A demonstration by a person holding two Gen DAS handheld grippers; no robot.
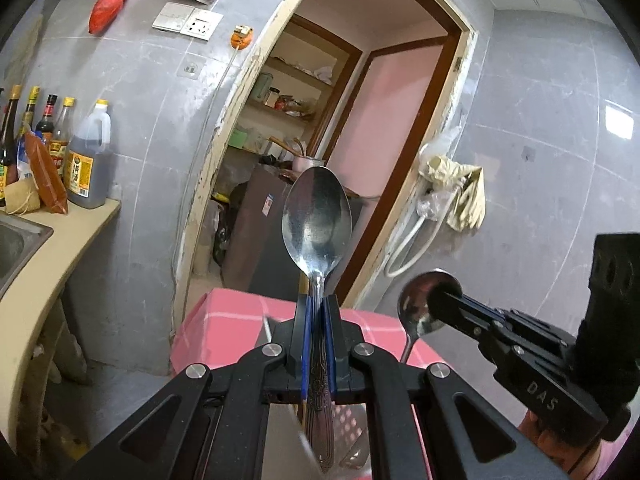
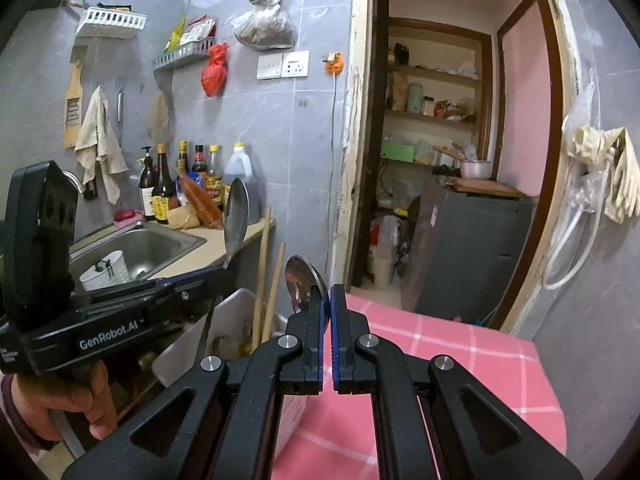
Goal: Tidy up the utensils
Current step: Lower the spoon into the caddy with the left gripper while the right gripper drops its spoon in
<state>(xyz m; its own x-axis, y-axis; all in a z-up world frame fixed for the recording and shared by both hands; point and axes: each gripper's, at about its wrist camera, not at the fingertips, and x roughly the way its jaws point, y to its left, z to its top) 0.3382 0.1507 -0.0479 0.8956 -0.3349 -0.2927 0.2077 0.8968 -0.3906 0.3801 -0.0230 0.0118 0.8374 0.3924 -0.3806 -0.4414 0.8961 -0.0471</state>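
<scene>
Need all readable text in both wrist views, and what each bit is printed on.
"DAS" – on the body of the right gripper, seen from the left wrist view.
"GenRobot.AI" – on the side of the left gripper, seen from the right wrist view.
Small white print at that gripper's rear edge: too small to read.
Labels on the sauce bottles and the oil jug: blurred, unreadable.
Sticker on the grey cabinet: unreadable.

Large spoon (image 1: 317,220): polished metal, glossy bowl faintly smeared, handle embossed with a pattern. Small spoon (image 1: 424,304): mirror-bright metal; grippers' fingers (image 1: 300,332): matt black plastic with blue pads. Tablecloth (image 2: 460,360): pink checked, smooth; sink (image 2: 152,246): brushed steel.
</scene>
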